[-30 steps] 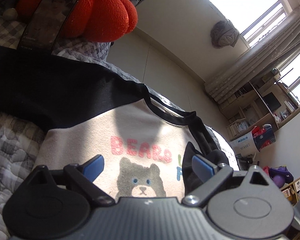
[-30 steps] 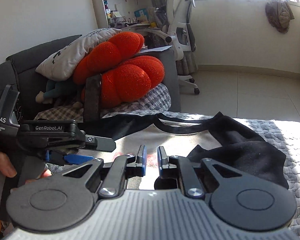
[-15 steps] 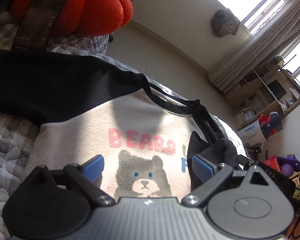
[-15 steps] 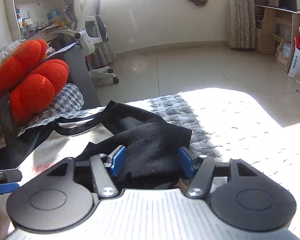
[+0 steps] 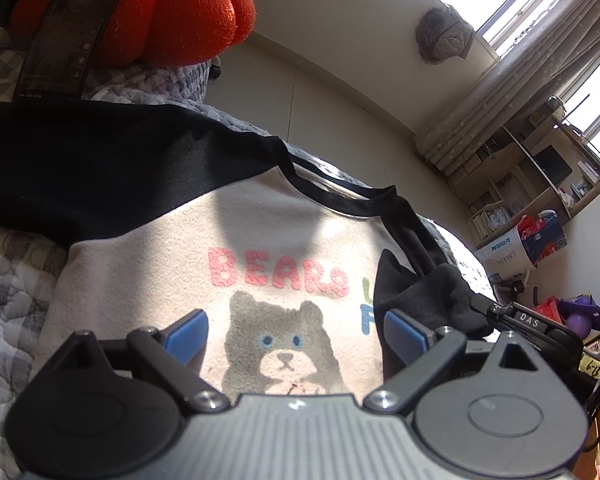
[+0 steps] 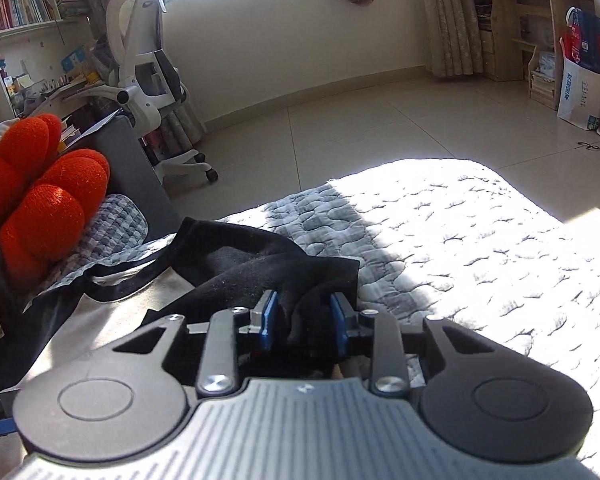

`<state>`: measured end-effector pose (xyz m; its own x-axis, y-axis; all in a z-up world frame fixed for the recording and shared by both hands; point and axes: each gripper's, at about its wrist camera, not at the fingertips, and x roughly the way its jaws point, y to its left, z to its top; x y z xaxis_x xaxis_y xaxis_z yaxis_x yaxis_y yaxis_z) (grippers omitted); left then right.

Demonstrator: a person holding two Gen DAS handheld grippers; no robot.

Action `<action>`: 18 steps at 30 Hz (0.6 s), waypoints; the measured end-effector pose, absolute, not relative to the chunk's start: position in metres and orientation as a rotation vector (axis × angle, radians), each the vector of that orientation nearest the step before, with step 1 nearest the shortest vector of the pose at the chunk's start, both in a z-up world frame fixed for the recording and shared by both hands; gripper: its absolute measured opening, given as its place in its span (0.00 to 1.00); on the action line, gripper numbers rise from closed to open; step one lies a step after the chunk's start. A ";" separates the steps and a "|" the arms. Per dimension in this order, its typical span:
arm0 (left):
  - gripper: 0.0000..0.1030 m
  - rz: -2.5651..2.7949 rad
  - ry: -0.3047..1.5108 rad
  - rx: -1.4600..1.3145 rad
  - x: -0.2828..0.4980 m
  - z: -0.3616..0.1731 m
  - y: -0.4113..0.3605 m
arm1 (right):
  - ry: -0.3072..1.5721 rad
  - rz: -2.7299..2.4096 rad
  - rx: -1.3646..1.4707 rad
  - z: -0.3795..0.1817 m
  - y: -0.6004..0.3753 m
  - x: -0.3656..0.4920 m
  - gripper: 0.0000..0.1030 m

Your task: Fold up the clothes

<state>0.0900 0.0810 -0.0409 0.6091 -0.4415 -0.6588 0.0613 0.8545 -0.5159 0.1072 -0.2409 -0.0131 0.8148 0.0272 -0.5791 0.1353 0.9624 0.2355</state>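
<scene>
The right gripper (image 6: 303,322) is seen with its blue pads (image 6: 269,320) drawn close together, the jaws closing, and a bunch of black sleeve (image 6: 260,264) is caught between them. Dark cloth fills the narrow gap, and both pads appear to press on it. Whether the whole thickness of the sleeve is gripped cannot be told, since the fabric behind the pads is lost in shadow.

The left gripper (image 5: 296,332) is held with its fingers (image 5: 186,330) wide apart above the shirt (image 5: 284,240). Nothing is clamped between them; whether the fingertips touch the cloth below cannot be made out.

The shirt is laid flat on the grey quilt (image 6: 460,240), chest side up, with a bear print (image 5: 282,344) and pink letters visible. One black sleeve is spread away from the shirt's body toward the orange cushion (image 5: 164,12), which is set beyond the shirt's collar. The other sleeve is bunched at the shirt's opposite edge, where the right gripper's black body (image 5: 524,322) is seen.

The lower part of the shirt is hidden behind the left gripper's housing. The coloured letters beside the bear are partly covered by the bunched sleeve. The cushion is cut off by the frame edge in both views.
</scene>
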 end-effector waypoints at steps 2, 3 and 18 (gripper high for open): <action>0.92 -0.310 0.876 -0.476 0.090 -0.041 0.081 | 0.584 -0.062 0.247 -0.008 -0.238 0.104 0.09; 0.91 -0.314 0.876 -0.475 0.090 -0.041 0.081 | 0.565 -0.055 0.243 -0.004 -0.237 0.103 0.09; 0.90 -0.316 0.889 -0.440 0.090 -0.042 0.075 | 0.640 -0.064 0.258 -0.014 -0.234 0.109 0.67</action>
<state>0.0896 0.0754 -0.0417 0.5938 -0.4405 -0.6733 0.0836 0.8661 -0.4928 0.1089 -0.2343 -0.0143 0.8015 0.0198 -0.5976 0.1385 0.9661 0.2178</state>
